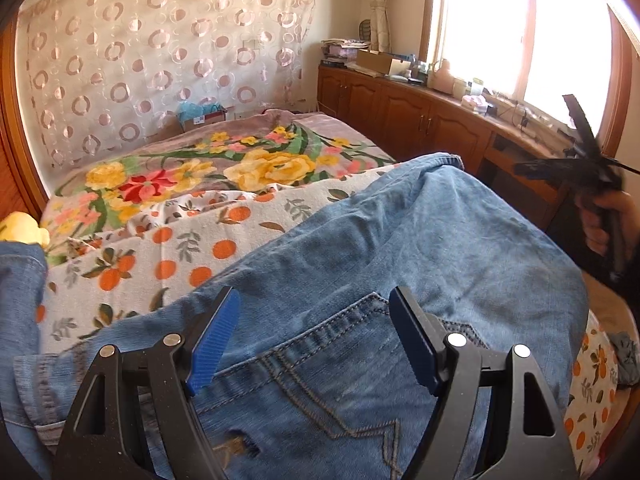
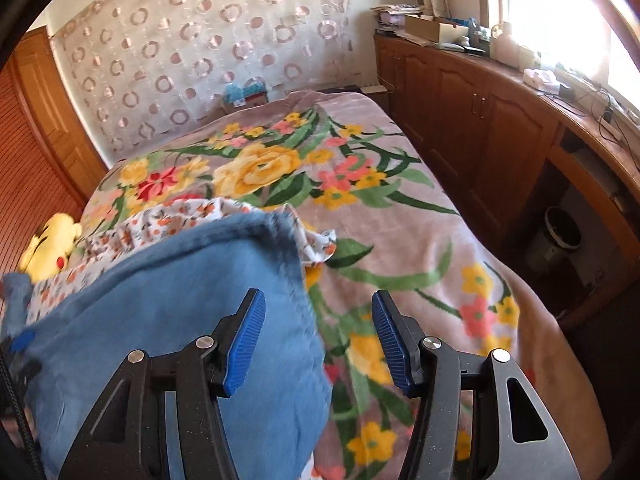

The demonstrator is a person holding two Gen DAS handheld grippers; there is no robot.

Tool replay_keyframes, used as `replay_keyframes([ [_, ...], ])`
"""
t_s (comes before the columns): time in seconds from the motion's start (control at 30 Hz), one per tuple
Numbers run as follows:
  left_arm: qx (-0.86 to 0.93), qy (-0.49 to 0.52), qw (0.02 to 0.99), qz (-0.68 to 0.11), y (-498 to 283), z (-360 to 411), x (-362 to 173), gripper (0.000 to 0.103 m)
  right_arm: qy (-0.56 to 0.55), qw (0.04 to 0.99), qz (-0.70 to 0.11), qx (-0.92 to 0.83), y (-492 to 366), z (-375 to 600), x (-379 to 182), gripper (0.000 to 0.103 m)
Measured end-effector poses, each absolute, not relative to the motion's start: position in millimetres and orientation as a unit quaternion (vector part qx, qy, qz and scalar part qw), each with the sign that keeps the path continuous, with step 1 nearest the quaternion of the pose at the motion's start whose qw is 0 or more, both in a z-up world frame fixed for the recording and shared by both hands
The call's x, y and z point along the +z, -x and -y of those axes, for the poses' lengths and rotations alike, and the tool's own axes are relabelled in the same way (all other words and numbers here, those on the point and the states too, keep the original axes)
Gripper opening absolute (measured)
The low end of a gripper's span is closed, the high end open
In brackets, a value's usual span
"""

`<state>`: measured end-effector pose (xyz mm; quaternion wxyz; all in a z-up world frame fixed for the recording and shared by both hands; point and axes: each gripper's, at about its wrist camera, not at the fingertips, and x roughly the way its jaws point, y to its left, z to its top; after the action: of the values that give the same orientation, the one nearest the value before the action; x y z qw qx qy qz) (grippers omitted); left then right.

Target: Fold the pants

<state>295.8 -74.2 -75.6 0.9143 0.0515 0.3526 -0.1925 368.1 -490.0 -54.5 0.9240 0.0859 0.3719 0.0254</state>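
Observation:
Blue jeans (image 1: pixel 400 240) lie across the bed, seat side up, with a stitched back pocket (image 1: pixel 340 380) under my left gripper (image 1: pixel 314 320). That gripper is open, its blue pads wide apart just above the denim and pinching nothing. At the right edge of the left wrist view, a hand (image 1: pixel 600 224) holds my right gripper (image 1: pixel 560 148), blurred, off the bed's side. In the right wrist view the jeans (image 2: pixel 180 320) show as a smooth folded layer at the left. My right gripper (image 2: pixel 316 320) is open and holds nothing, its left finger over the denim's edge and its right over the blanket.
A floral blanket (image 2: pixel 400 240) covers the bed, with an orange-print sheet (image 1: pixel 180 248) under the jeans. A yellow plush toy (image 2: pixel 48 240) lies at the left side. Wooden cabinets (image 2: pixel 480 120) with a cluttered top run along the right under the window, and a waste bin (image 2: pixel 556 240) stands below them.

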Motion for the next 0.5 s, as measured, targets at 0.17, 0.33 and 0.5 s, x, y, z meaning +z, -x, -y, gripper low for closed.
replay_keyframes([
  [0.17, -0.179, -0.07, 0.922, -0.336, -261.8, 61.1, -53.0, 0.078, -0.071, 0.929, -0.358, 0.062, -313.7, 476.7, -55.3, 0.058],
  [0.33, -0.152, -0.068, 0.928, -0.332, -210.1, 26.9, -42.3, 0.078, -0.06, 0.932, -0.344, 0.093, -268.8, 460.4, -62.3, 0.058],
  [0.5, -0.117, -0.07, 0.928, -0.346, -163.1, -7.9, -54.9, 0.078, -0.03, 0.935, -0.334, 0.115, -245.7, 433.6, -76.8, 0.058],
])
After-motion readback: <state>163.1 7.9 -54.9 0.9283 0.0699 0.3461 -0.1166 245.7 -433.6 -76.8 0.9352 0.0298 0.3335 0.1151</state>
